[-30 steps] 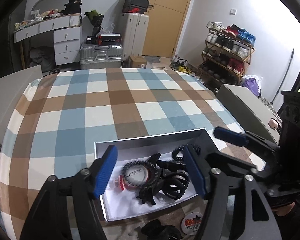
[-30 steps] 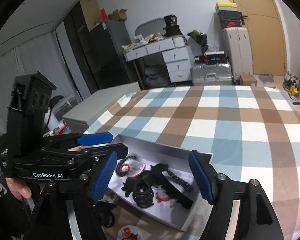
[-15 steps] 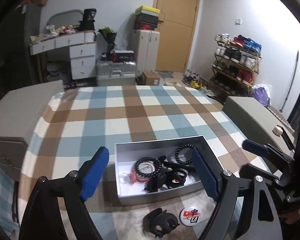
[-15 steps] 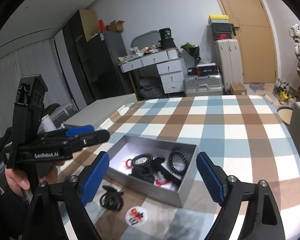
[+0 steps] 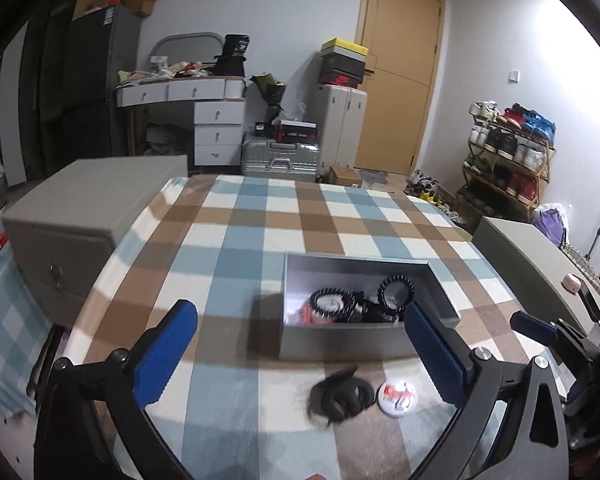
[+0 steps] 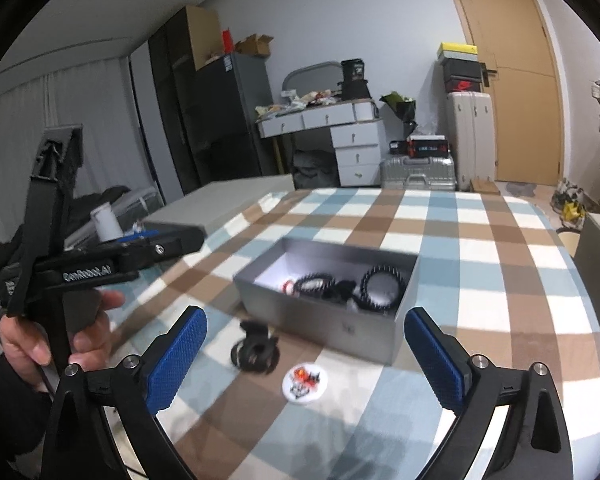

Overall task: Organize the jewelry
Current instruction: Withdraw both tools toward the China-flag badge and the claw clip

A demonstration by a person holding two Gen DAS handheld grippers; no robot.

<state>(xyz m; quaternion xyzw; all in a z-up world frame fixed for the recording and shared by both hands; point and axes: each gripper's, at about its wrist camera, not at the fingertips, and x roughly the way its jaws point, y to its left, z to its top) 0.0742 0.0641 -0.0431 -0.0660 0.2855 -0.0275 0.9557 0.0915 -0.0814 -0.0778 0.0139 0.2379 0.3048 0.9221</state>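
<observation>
Change since earlier frames: both grippers have pulled up and back from the grey box; a second ago their pads hung right over its contents, now the whole box sits ahead of them.
Left wrist view, gripper: the left gripper [image 5: 300, 356] hangs above the checked tablecloth [image 5: 236, 264], jaws spread wide, nothing between them.
Left wrist view, jewelry: the grey box [image 5: 364, 320] holds two black beaded bracelets [image 5: 332, 304] among other dark pieces; a black tangled piece [image 5: 342, 396] and a round badge [image 5: 397, 397] lie on the cloth just in front of it.
Right wrist view, gripper: the right gripper [image 6: 305, 356] is likewise agape and empty, over the cloth.
Right wrist view, jewelry: the black piece [image 6: 255, 352] and the badge [image 6: 305, 383] lie outside the box [image 6: 320, 320], near its front wall.
Step in hand: probably lining up on the two loose items.
Next move: lower one gripper over the black piece, close on it, lift it into the box.
</observation>
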